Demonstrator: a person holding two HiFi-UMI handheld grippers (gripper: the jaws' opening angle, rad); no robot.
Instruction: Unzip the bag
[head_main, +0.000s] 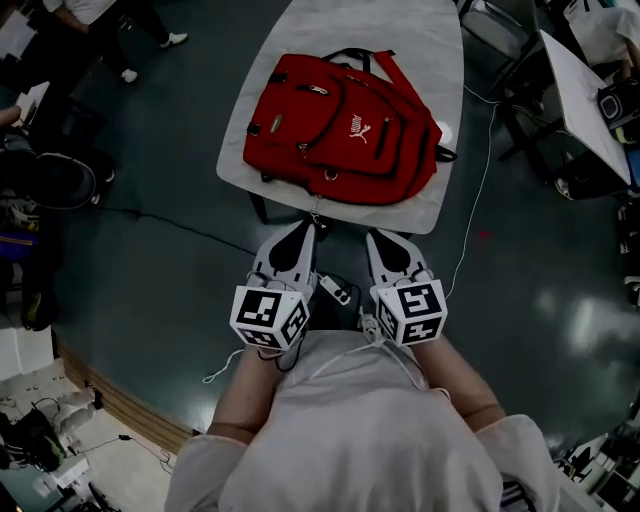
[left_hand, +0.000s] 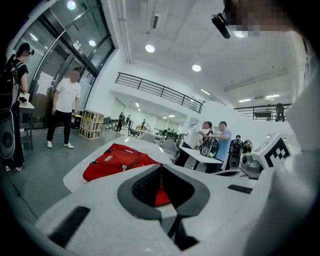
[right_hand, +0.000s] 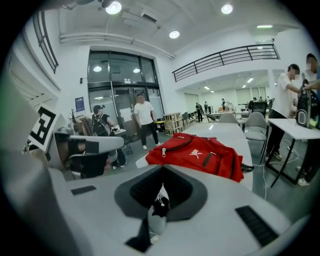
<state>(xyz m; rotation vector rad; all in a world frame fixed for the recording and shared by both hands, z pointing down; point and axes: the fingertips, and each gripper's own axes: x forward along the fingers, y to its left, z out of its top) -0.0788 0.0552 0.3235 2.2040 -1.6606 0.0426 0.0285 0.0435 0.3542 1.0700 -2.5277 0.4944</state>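
Closest to the head camera is the person's pale grey shirt (head_main: 350, 440), and just beyond it both handheld tools point forward over the dark floor (head_main: 150, 250). Each carries its black-and-white marker cube at the near end.

The left gripper (head_main: 305, 228) has its jaws closed, tips meeting, with nothing held. In its own view the tips (left_hand: 161, 166) touch, and only a patch of red shows through the hollow behind them. The right gripper (head_main: 375, 238) is the same: jaws together, empty, tips (right_hand: 162, 167) pressed against each other. A small dark object shows through the hollow behind them, too small to identify.

The red fabric backpack (head_main: 340, 130) lies flat, front pockets up, on the pale grey rectangular surface (head_main: 400, 40), ahead of both tools and apart from them. Its carry handle is at the far end. A black strap hangs off the near edge. Its zips look closed as far as the head view shows.

Both gripper views show the backpack ahead — left of centre (left_hand: 117, 160) from the left tool, right of centre (right_hand: 200, 152) from the right. A white power strip (head_main: 335, 290) lies on the floor between the two tools.
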